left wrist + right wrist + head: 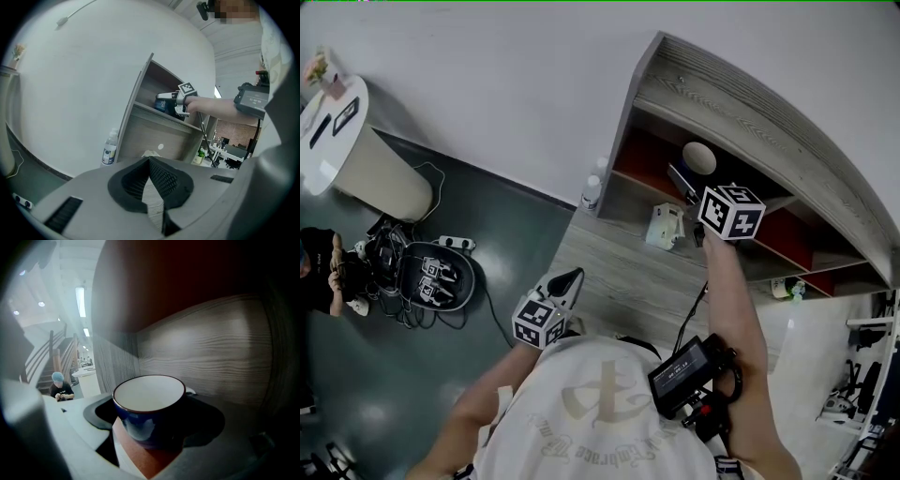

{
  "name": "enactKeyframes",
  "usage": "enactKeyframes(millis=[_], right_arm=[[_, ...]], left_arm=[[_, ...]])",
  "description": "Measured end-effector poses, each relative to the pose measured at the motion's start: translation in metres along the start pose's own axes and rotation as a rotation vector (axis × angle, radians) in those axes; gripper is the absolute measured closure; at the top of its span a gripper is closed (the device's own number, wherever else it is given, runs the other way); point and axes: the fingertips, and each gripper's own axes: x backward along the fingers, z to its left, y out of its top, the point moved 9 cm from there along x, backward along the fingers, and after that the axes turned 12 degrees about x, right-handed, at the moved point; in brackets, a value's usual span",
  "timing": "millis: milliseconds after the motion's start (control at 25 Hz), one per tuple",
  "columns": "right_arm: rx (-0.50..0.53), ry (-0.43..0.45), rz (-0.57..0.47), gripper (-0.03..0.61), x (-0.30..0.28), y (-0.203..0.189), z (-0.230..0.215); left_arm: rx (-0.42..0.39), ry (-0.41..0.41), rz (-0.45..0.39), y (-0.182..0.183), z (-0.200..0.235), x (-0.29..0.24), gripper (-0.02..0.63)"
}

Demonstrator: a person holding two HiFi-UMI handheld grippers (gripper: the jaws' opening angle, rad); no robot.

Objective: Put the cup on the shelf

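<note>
Cup (149, 409), blue, is sitting clamped in right gripper (686, 187) inside upper shelf (750, 103) compartment; left gripper (151, 185) is hovering near, over surface (628, 281), jaws together with nothing between

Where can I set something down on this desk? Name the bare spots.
Bare: the desk, in the strip between the left gripper and the pale packet. Crowded: the desk's back corner by the bottle, and the shelf bay where the right gripper holds the cup.
</note>
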Motion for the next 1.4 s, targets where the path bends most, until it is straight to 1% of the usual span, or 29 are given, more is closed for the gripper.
enactKeyframes(millis=[160,400,560,600,760,840,920,960,1000,1120,1280,1320,1400], right_arm=[[-0.006,0.009,-0.006,0.156,0.002,-0.002,0.000],[-0.013,0.018,-0.047,0.149,0.018,-0.005,0.002],[0.006,0.027,-0.070,0.153,0.020,-0.003,0.001],[0.005,0.027,-0.074,0.167,0.021,-0.003,0.000],[-0.006,0.019,-0.084,0.170,0.034,-0.009,-0.001],[-0.004,0.011,-0.090,0.198,0.040,-0.011,-0.001],[0.000,0.003,-0.096,0.202,0.045,-0.013,-0.001],[0.002,-0.002,-0.101,0.227,0.048,-0.013,0.000],[0.004,-0.005,-0.108,0.230,0.052,-0.014,0.000],[0.006,-0.012,-0.135,0.286,0.063,-0.017,0.001],[0.000,-0.014,-0.165,0.330,0.078,-0.022,0.001],[-0.006,-0.013,-0.176,0.346,0.082,-0.024,0.002],[-0.024,-0.004,-0.205,0.410,0.090,-0.027,0.003]], left_arm=[[-0.005,0.000,-0.002,0.001,-0.003,0.000,0.612],[-0.008,-0.007,0.005,-0.002,-0.007,0.001,0.612],[-0.019,-0.011,-0.007,0.002,-0.007,-0.001,0.612],[-0.021,-0.011,-0.009,0.002,-0.007,-0.001,0.612],[-0.021,-0.023,0.007,-0.003,-0.013,-0.003,0.612],[-0.022,-0.031,0.015,-0.003,-0.014,-0.004,0.612],[-0.026,-0.039,0.019,-0.002,-0.016,-0.005,0.612],[-0.029,-0.044,0.020,-0.002,-0.016,-0.006,0.612],[-0.032,-0.049,0.020,-0.001,-0.018,-0.007,0.612],[-0.041,-0.067,0.021,0.001,-0.022,-0.009,0.612],[-0.059,-0.092,0.023,0.004,-0.028,-0.014,0.612],[-0.063,-0.098,0.025,0.005,-0.029,-0.015,0.612],[-0.070,-0.109,0.029,0.006,-0.031,-0.016,0.612]])
